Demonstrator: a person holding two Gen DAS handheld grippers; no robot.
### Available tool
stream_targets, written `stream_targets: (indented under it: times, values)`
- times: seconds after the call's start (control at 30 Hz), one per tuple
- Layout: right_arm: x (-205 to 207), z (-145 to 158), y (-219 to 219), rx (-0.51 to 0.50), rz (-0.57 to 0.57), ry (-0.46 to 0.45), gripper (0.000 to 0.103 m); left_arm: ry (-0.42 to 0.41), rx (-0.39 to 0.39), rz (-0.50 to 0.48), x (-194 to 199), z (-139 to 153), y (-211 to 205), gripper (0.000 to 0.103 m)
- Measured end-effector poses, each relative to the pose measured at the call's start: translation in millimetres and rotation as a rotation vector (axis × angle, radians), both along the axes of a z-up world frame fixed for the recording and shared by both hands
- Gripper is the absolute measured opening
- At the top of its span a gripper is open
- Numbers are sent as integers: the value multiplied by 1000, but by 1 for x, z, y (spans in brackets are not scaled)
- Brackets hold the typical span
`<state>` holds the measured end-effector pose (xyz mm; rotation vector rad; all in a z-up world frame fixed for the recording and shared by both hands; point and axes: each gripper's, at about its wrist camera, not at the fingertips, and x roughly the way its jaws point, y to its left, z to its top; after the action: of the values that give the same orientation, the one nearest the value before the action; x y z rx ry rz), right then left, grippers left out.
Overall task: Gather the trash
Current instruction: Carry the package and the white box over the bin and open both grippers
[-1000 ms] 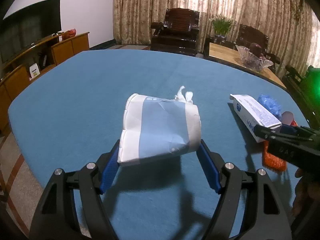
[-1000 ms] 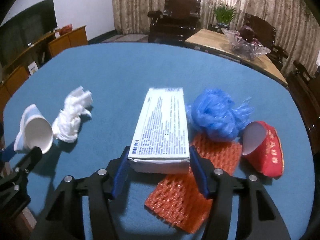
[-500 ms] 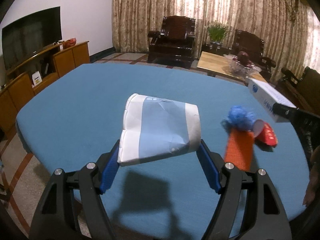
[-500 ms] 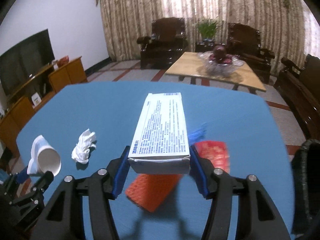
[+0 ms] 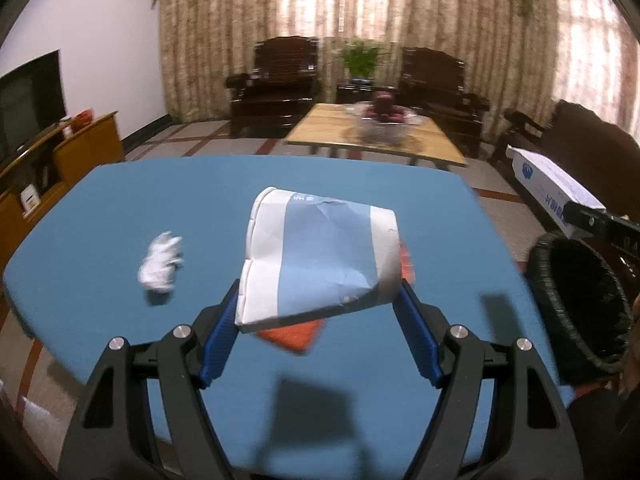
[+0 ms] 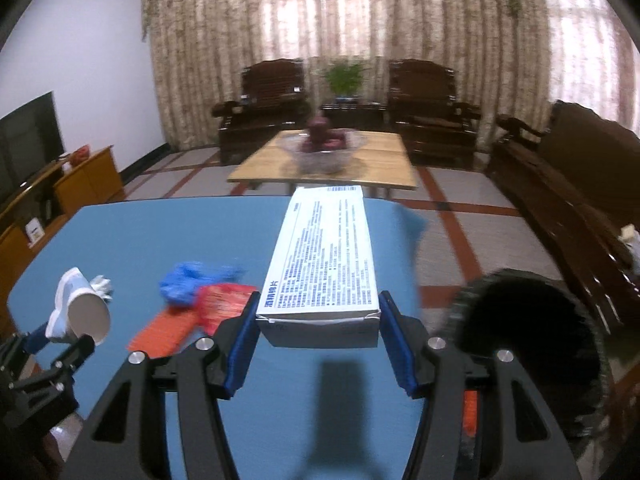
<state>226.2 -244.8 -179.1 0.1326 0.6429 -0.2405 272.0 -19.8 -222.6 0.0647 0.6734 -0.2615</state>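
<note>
Counted: one crushed paper cup [image 5: 320,264], lying sideways and clamped in the left gripper [image 5: 320,312], mouth to the right; one white box [image 6: 324,264], pinched in the right gripper [image 6: 318,328], long axis straight ahead. Left on the blue table [image 5: 120,200]: one tissue wad [image 5: 160,266], one blue bag [image 6: 188,282], one orange mesh [image 6: 168,330], one red wrapper [image 6: 224,302]. Beside it, one black bin [image 6: 532,344].

Left tongs [image 5: 320,312] raised, clamped on a load; right tongs [image 6: 318,332] at 3 o'clock, likewise clamped.
</note>
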Motion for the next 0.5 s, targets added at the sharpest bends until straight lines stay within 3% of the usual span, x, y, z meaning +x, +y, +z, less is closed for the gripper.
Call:
stream_targets:
  times: [0.17, 0.5]
  values:
    - [-37, -5, -67, -38, -58, 15, 57, 0, -2, -64, -15, 5, -69, 71]
    - [-96, -37, -176, -19, -156, 73, 57, 18, -25, -180, -49, 4, -204, 71]
